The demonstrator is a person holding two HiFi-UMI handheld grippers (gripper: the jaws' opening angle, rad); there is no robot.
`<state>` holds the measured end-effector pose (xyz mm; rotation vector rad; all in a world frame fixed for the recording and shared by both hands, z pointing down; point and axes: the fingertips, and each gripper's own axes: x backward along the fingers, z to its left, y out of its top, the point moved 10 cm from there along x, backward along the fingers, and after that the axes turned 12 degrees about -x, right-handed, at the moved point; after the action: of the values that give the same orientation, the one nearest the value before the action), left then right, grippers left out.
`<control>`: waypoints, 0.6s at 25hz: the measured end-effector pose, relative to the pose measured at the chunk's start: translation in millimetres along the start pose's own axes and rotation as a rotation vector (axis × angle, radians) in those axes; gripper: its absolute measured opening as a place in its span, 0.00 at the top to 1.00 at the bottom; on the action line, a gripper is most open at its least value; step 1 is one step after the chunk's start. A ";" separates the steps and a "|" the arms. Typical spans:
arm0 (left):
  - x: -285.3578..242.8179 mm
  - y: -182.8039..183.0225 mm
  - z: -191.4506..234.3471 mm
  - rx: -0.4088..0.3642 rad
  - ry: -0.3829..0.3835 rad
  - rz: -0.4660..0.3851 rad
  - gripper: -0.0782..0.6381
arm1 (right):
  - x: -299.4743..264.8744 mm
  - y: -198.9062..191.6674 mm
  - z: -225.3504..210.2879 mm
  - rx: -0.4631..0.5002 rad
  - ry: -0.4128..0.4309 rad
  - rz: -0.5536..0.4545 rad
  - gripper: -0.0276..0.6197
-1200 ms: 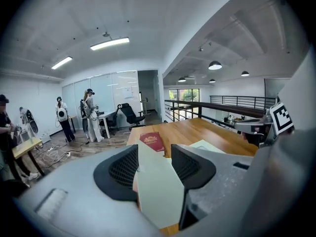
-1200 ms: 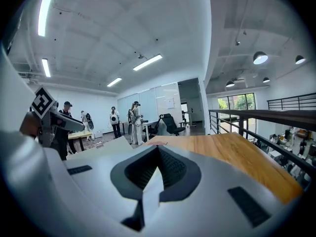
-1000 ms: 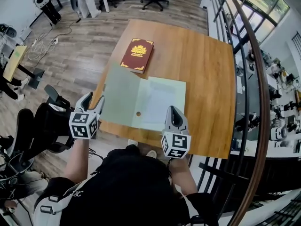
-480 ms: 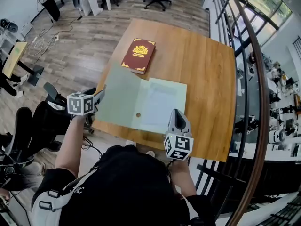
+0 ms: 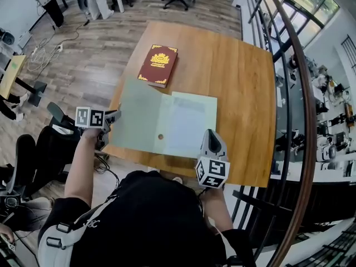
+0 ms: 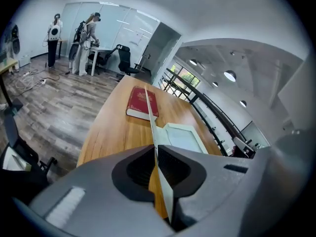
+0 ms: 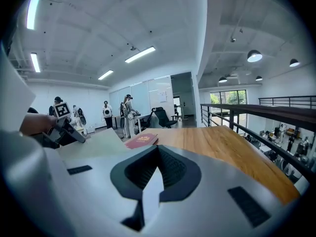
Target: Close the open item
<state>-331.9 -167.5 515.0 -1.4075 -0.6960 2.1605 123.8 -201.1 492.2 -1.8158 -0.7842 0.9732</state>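
Nearest, the right gripper [image 5: 210, 141] hangs clenched and empty over the near right corner of the open pale green folder [image 5: 167, 124], which lies on the wooden table [image 5: 239, 65]; the left gripper [image 5: 115, 115], whose jaws have just been closing, pinches the folder's left cover at its outer edge, and a red book [image 5: 158, 65] lies beyond.

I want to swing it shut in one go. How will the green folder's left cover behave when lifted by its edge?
Probably stiff: the left cover shows a straight, unsagging edge in the left gripper view. Likely light: it looks sheet-thin between the fingers of the left gripper, which have just been closing on it. It may bow slightly.
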 end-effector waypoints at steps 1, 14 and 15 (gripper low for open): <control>0.7 0.4 0.3 -0.007 -0.016 0.006 0.86 | 0.2 -0.2 0.0 0.002 -0.001 0.003 0.95; 11.7 0.4 -0.6 0.018 -0.038 0.002 0.87 | -3.5 -30.0 -73.4 -0.153 -0.117 0.137 0.76; 13.7 1.9 0.2 0.011 -0.026 0.002 0.87 | -3.8 -36.3 -79.9 -0.177 -0.121 0.166 0.74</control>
<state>-337.3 -160.4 504.5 -1.3772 -0.6912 2.1839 187.1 -223.1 549.0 -2.0146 -0.8259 1.1604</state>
